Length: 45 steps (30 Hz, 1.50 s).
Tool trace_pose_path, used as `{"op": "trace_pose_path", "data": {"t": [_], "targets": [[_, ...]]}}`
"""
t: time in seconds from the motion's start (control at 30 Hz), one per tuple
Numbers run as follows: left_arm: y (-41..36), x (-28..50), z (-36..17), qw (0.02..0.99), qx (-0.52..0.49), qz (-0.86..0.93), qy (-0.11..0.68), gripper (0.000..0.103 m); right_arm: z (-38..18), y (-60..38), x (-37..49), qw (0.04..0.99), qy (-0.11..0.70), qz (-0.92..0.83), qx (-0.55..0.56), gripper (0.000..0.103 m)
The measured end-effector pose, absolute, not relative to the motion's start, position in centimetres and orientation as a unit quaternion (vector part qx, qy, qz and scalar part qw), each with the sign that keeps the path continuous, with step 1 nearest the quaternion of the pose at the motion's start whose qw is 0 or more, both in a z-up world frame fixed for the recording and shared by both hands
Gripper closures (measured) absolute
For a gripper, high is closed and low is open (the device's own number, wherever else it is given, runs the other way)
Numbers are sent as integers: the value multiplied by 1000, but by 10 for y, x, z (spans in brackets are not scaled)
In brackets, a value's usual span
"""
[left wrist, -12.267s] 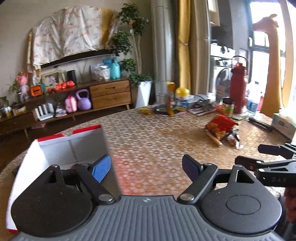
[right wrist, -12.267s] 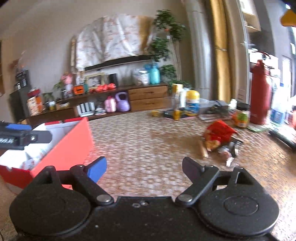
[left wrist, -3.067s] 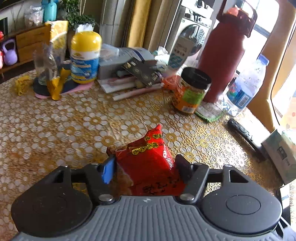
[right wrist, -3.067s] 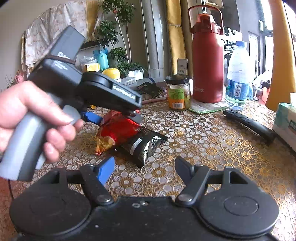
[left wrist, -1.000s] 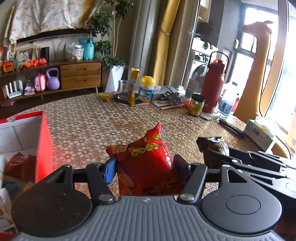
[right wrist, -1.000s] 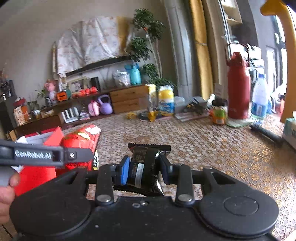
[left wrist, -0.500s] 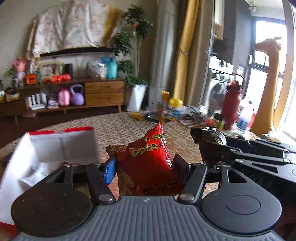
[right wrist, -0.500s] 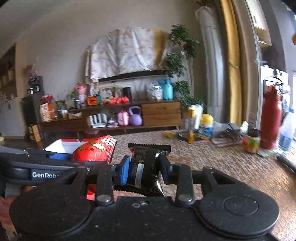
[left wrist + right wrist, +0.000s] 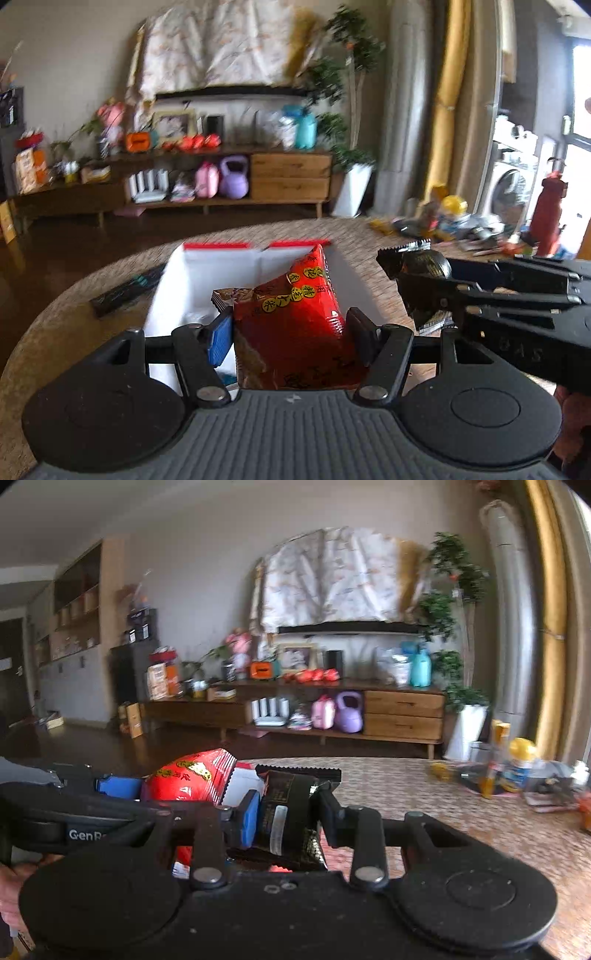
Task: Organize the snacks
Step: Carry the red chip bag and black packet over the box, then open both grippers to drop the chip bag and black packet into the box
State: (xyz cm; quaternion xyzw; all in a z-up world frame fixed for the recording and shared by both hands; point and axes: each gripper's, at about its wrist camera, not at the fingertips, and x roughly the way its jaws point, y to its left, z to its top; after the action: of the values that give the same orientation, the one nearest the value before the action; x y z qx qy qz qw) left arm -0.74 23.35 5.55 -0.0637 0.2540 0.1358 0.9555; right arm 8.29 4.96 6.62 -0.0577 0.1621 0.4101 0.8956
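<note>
Red snack bag [image 9: 295, 325] over white box [image 9: 184, 284]

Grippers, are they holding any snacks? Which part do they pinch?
Left gripper pinches the red snack bag across its lower half. Right gripper pinches the black snack packet across its middle.

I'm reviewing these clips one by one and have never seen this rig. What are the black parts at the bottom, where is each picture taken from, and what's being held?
No robot here: a person holds a two-finger gripper in each hand, each carrying a fisheye camera looking along its fingers. The left view shows the left gripper shut on a red snack bag, over an open red-and-white box on the patterned table. The right gripper enters that view from the right. Its own view shows it shut on a black snack packet, with the left gripper and red bag alongside. Bottles and clutter sit at the table's far side.
</note>
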Motion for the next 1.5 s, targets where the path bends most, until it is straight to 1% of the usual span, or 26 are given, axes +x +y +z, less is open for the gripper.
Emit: {"op": "trace_pose_path", "data": {"t": [0.23,0.47,0.53,0.63,0.67,0.7,0.73,0.77,1.07,1.2,1.47,1.5], "targets": [[261,-9,26,944,-69,144,287,39,46,105,104,874,203,433,-91,69],[266,-3,12,944,-54,134,295,39,25,123,110,863,233,433,-115,69],[265,1,12,944,-49,133,297,37,22,127,109,859,238,436,-122,69],[266,5,12,943,-47,140,298,31,19,131,107,861,240,428,-134,65],[266,6,12,942,-49,148,297,26,21,131,110,862,239,426,-135,56],[266,7,12,941,-50,154,297,21,21,131,110,864,237,424,-132,43],[266,6,12,941,-53,155,296,21,23,129,111,867,232,423,-127,40],[264,5,14,941,-55,154,295,21,24,127,110,869,227,421,-125,34],[247,-2,27,944,-55,166,280,16,42,96,100,881,209,414,-96,33],[232,-12,34,946,-57,171,270,11,50,77,97,886,206,410,-74,32],[208,-36,48,943,-77,194,259,10,56,39,80,892,201,402,-46,30],[204,-40,50,942,-78,198,258,7,57,34,78,893,201,401,-43,29]]}}
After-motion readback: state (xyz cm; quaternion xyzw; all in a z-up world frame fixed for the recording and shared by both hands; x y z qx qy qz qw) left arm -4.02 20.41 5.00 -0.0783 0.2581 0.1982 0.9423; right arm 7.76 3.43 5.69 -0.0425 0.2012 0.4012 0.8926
